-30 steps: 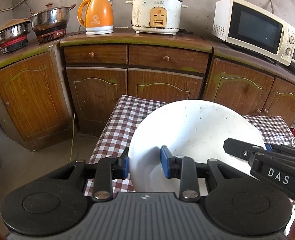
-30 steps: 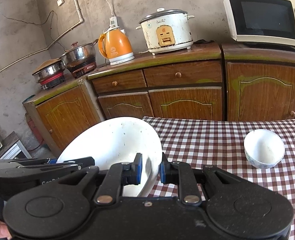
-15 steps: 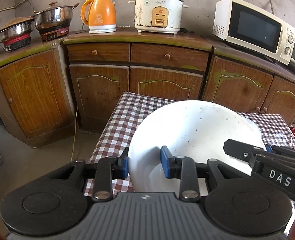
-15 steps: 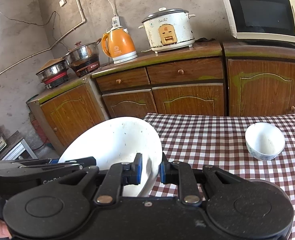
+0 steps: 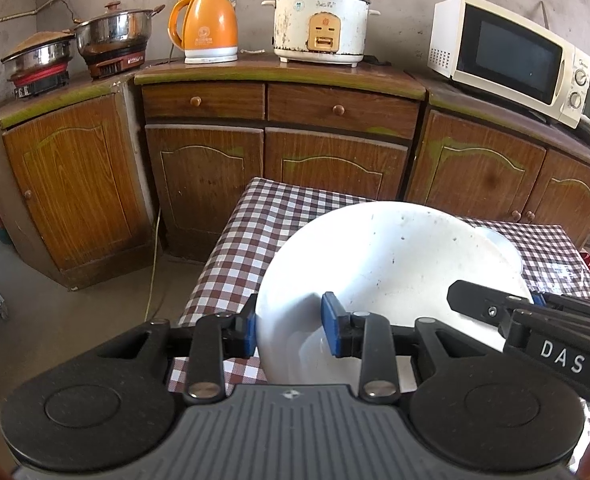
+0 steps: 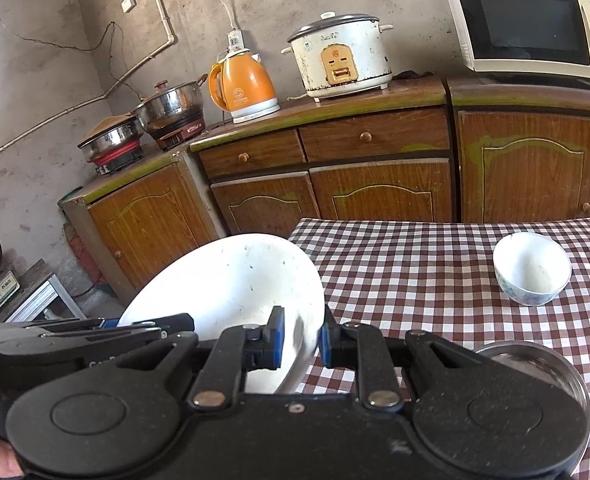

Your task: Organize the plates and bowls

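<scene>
Change: both views have drifted slightly rightward; grips unchanged.
Plate: large white plate (image 5: 395,264) held tilted above the near-left corner of the checkered table (image 6: 415,264).
Left gripper (image 5: 291,330): blue pads clamp the plate's left rim.
Right gripper (image 6: 301,340): jaws closed on the opposite rim.
Bowl: small white bowl (image 6: 531,268) upright on the cloth, well apart from the plate.

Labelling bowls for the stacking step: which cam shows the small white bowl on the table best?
Right wrist. The small white bowl stands upright and unobstructed on the checked tablecloth. In the left wrist view the large white plate covers it; only a sliver of rim peeks out.
</scene>
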`<state>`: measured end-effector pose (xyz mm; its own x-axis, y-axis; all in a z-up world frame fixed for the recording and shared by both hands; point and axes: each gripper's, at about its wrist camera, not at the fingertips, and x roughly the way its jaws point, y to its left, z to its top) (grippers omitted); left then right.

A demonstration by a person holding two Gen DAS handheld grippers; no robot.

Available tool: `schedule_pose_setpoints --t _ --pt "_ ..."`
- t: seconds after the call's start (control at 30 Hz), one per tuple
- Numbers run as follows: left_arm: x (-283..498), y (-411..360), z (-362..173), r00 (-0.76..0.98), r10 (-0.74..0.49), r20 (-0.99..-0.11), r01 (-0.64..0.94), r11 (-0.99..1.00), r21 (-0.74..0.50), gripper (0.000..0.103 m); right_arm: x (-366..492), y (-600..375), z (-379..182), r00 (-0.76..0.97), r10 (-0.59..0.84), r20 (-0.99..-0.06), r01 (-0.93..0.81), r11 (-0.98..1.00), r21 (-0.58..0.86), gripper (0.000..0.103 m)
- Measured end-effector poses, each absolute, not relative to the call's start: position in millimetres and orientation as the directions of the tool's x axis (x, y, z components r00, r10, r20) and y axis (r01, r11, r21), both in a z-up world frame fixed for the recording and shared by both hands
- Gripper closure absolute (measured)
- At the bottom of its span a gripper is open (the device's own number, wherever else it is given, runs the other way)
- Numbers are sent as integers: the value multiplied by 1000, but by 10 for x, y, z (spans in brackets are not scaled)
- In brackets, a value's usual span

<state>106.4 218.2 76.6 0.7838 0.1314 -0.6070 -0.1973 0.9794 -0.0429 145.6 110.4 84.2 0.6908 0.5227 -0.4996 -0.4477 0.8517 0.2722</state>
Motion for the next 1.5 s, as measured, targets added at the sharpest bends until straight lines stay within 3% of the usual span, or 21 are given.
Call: schedule_pose_setpoints --t 1.5 --pt "866 2161 601 774 148 -616 -195 981 -8 70 1240 1029 615 653 545 -526 -443 838 319 80"
